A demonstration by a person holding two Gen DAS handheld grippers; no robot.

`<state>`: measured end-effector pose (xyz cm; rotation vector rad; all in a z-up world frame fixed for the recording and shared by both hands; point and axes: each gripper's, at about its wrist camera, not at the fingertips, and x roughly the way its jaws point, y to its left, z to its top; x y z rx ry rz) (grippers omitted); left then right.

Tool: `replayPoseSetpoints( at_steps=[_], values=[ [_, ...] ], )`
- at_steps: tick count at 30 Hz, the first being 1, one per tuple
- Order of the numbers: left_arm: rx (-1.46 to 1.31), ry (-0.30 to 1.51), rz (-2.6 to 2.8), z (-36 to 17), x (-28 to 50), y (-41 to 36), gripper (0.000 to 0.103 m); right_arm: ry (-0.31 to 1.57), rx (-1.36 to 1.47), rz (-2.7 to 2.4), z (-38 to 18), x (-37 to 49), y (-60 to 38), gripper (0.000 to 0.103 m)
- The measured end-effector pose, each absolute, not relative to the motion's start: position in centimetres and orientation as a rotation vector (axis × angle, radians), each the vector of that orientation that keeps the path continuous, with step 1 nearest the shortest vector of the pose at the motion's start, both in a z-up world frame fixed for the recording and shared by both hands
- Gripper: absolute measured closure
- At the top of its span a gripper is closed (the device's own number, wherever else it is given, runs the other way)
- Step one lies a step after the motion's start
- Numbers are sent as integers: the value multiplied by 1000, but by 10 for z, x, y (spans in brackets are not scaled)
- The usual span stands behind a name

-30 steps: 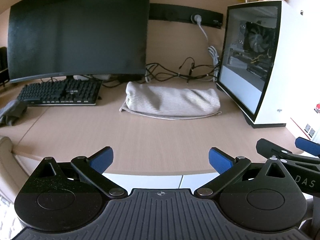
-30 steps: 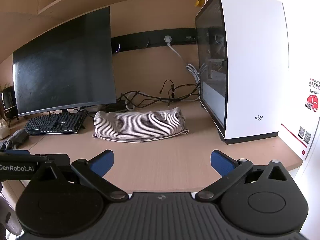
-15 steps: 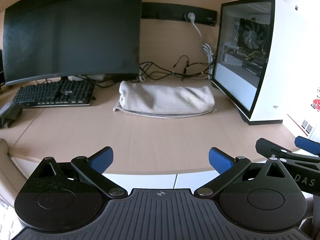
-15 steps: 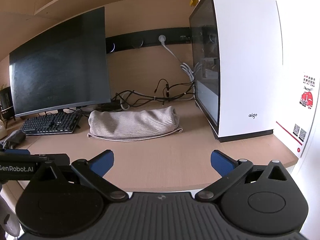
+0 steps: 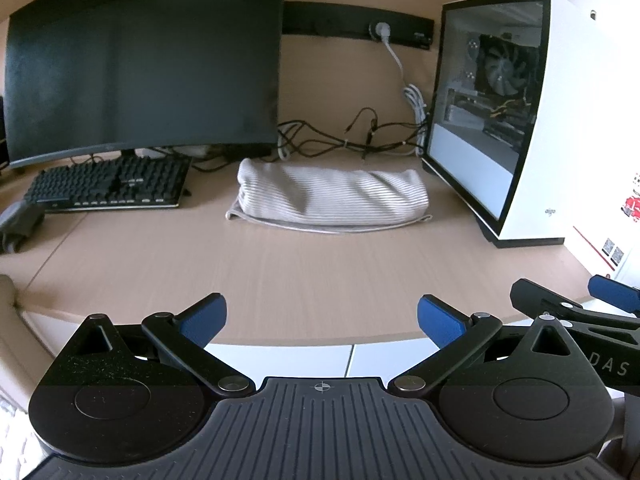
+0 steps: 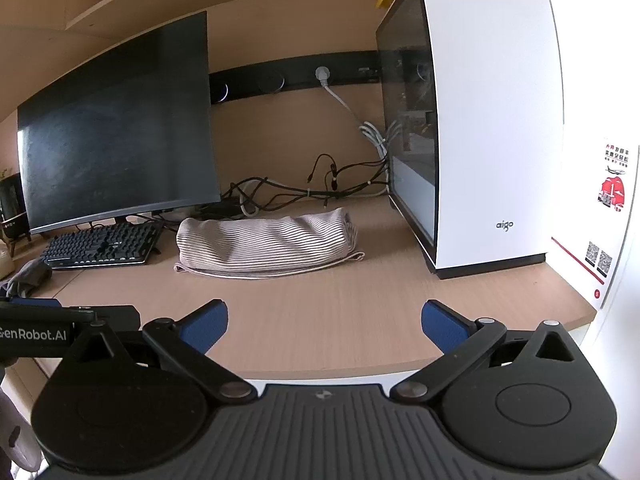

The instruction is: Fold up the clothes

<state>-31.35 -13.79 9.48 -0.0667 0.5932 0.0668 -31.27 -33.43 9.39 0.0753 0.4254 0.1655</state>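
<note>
Judging progress: striped garment [image 5: 332, 200] lies folded into a long bundle just beside PC case [image 5: 520, 120] | left gripper [image 5: 320, 316], right gripper [image 6: 324, 320] wide open, empty, well apart from it | folding likely finished.

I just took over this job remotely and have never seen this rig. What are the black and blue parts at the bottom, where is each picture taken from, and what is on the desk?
Each picture comes from a camera on a hand-held gripper, looking forward along its two blue-tipped fingers. One view shows the left gripper, the other the right gripper. Both are open and hold nothing. They hover at the near edge of the desk. On it lies a striped garment, bundled up, apart from both grippers. Left of it is a keyboard under a dark monitor; right of it a white computer case. Cables run behind. A grey cloth lies at the far left.
</note>
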Motion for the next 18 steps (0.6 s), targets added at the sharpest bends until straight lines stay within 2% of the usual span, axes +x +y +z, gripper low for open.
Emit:
replayPoseSetpoints(
  at_steps=[18],
  values=[
    [-81, 593, 63, 88, -314, -126, 0, 445, 53, 187, 89, -302, -320, 0]
  ],
)
